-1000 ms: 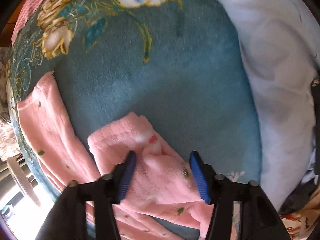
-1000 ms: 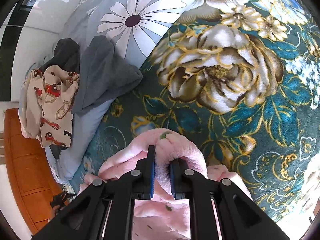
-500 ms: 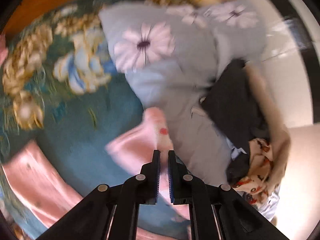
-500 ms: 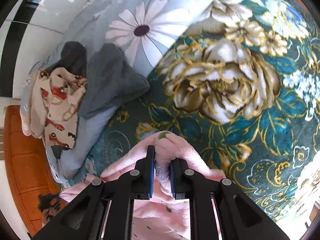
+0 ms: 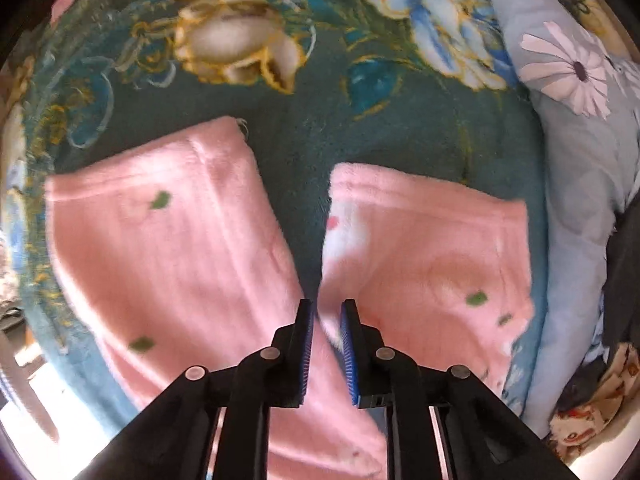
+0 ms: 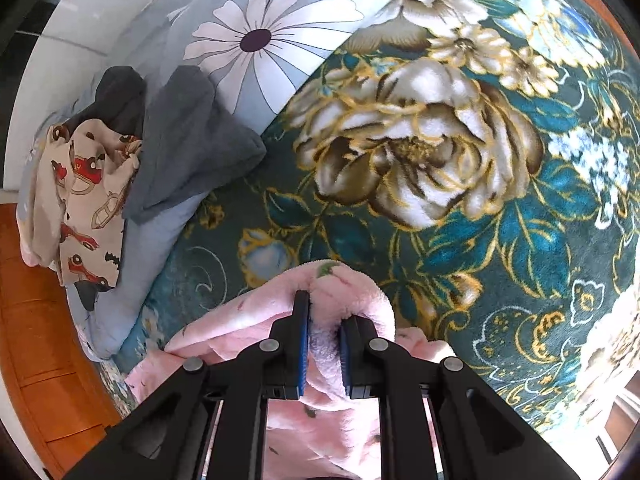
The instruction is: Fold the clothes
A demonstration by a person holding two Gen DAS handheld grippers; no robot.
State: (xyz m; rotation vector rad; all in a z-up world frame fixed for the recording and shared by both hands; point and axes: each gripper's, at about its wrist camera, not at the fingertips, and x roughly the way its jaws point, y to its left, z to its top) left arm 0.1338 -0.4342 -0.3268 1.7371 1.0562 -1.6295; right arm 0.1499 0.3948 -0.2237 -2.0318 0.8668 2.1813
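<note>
The left gripper [image 5: 323, 312] stands nearly closed, its blue pads nipping the inner edge of the pink fleece trousers [image 5: 168, 248] where the two legs meet at 6 o'clock in the left wrist view. From there one leg fans out toward 10 o'clock and the other leg [image 5: 432, 256] toward 2 o'clock, both lying fairly flat on the teal flowered blanket [image 5: 320, 120]. The right gripper [image 6: 323, 320] is clamped on a bunched hump of the same pink fleece at 6 o'clock in its own view, with the rest of the cloth trailing back under it. Judging from this, the fold is in hand: the trousers are spread and held at two places, and the next move likely calls for bringing one leg over the other with edges matched. Farther off, at 10 o'clock in the right view, a heap of other clothes [image 6: 88, 184] lies on a pale blue daisy quilt [image 6: 260, 32].
</note>
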